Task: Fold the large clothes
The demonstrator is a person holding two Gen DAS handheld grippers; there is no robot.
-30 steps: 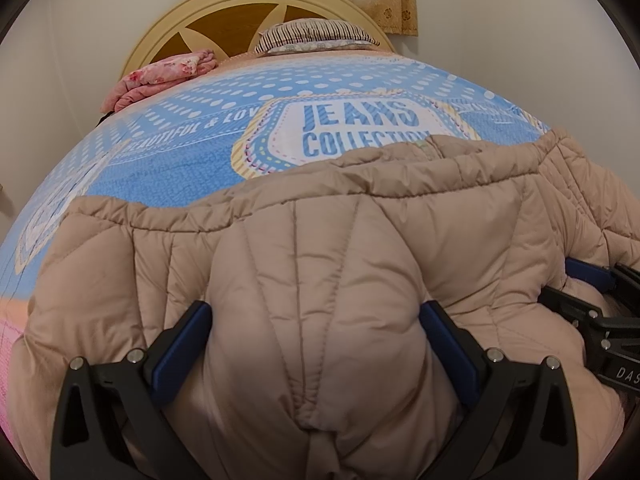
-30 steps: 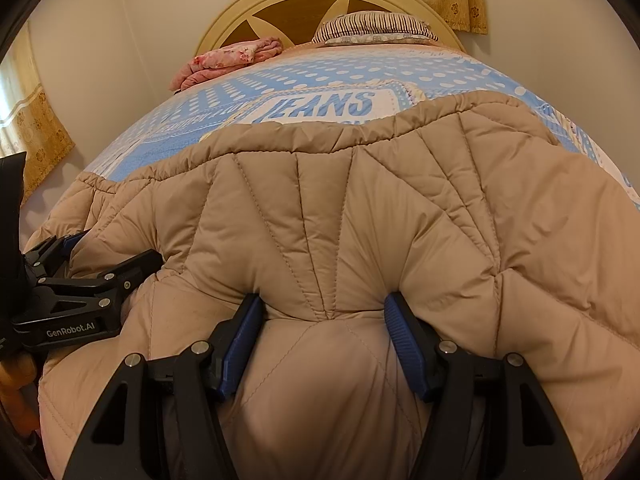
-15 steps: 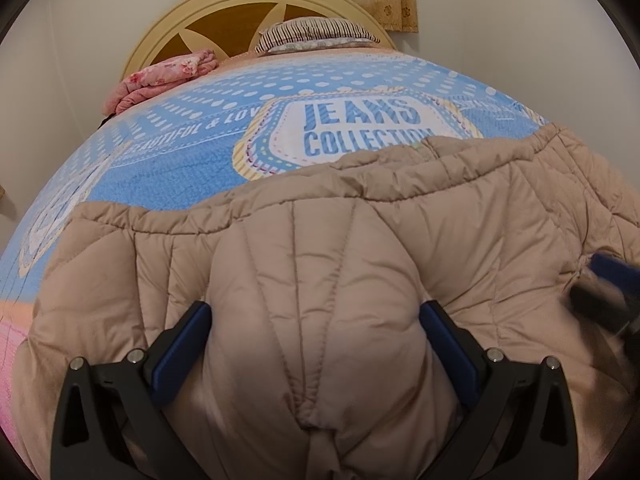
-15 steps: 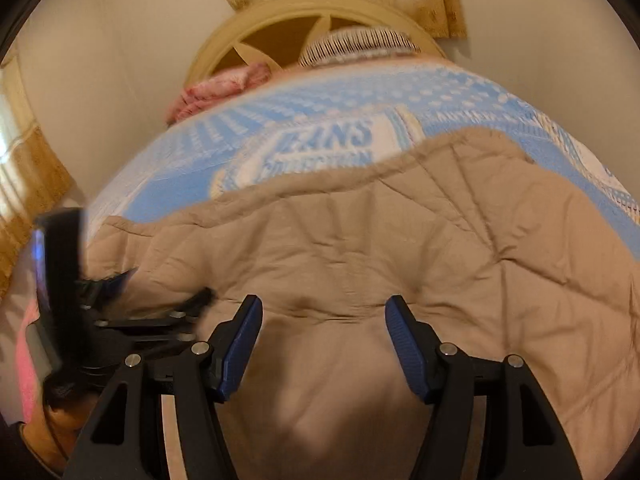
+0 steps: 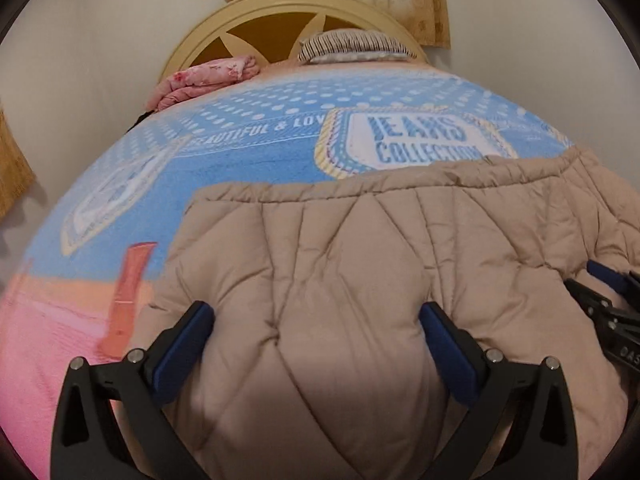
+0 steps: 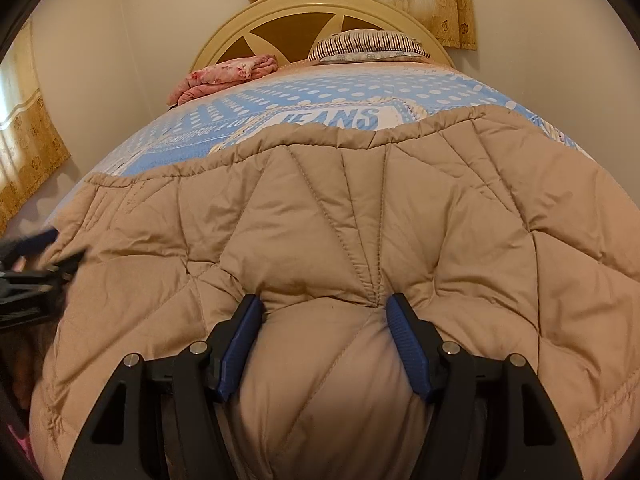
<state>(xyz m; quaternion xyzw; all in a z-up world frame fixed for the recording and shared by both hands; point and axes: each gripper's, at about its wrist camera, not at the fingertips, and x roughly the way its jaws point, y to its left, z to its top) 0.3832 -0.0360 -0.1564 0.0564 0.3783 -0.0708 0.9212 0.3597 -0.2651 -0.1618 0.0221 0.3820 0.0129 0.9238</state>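
Observation:
A beige quilted puffer coat (image 5: pixel 360 240) lies spread across the near part of the bed, its stitched hem toward the headboard. My left gripper (image 5: pixel 316 312) is shut on a thick bulge of the coat near its left edge, with padding swelling between the blue pads. My right gripper (image 6: pixel 324 303) pinches another bulge of the coat (image 6: pixel 360 208) further right. The right gripper (image 5: pixel 608 292) shows at the right edge of the left wrist view, and the left gripper (image 6: pixel 36 256) sits blurred at the left edge of the right wrist view.
The bed has a blue dotted sheet (image 5: pixel 260 152) printed "JEANS COLLECTION", turning pink at its near left (image 5: pixel 48 340). A folded pink blanket (image 6: pixel 224 76) and a striped pillow (image 6: pixel 368 44) lie by the round headboard (image 6: pixel 320 4). Curtains hang behind and on the left wall.
In the left wrist view the coat's left edge has shifted right with my left gripper, uncovering pink and orange sheet. The right wrist view blurred briefly, then settled much as before.

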